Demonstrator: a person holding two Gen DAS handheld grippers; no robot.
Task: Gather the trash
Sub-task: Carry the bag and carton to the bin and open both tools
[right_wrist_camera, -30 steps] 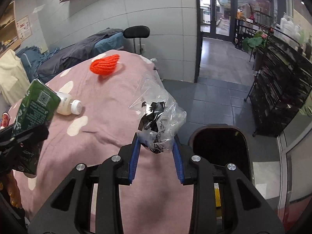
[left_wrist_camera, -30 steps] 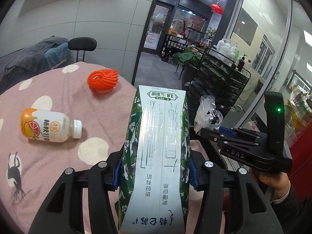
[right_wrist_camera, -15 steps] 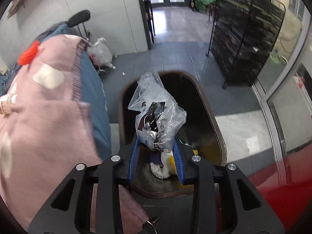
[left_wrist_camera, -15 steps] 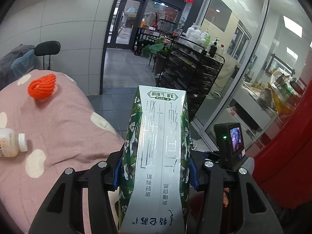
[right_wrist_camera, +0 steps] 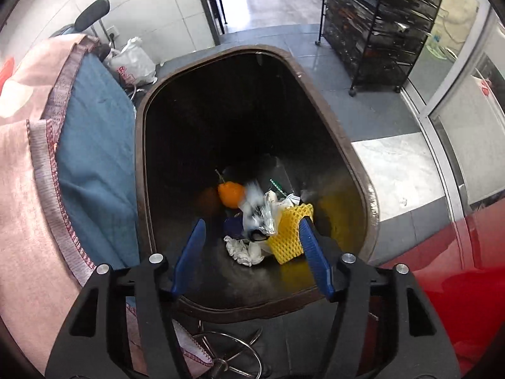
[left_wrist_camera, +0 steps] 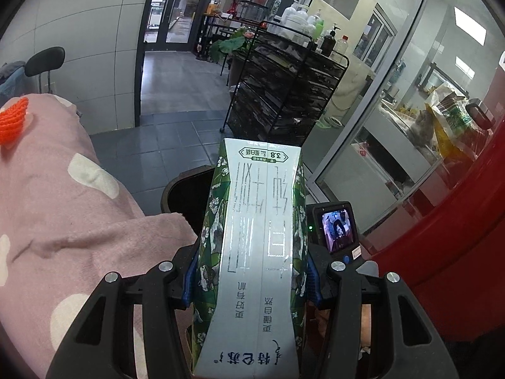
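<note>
Right hand-held gripper (right_wrist_camera: 252,252) spread empty over bin (right_wrist_camera: 347,145), plastic bag (right_wrist_camera: 258,211) blurred inside; left hand-held gripper (left_wrist_camera: 252,279) pinching milk carton (left_wrist_camera: 255,252), undumped; red net (left_wrist_camera: 12,120) left on worktop (left_wrist_camera: 63,208).

Table with pink white-spotted cloth (left_wrist_camera: 63,208): orange foam net (left_wrist_camera: 12,120) near its far left edge. Tiled floor (right_wrist_camera: 391,170): dark trash bin (right_wrist_camera: 334,132) just beside the table's edge; black wire rack (left_wrist_camera: 284,94) farther off.
</note>
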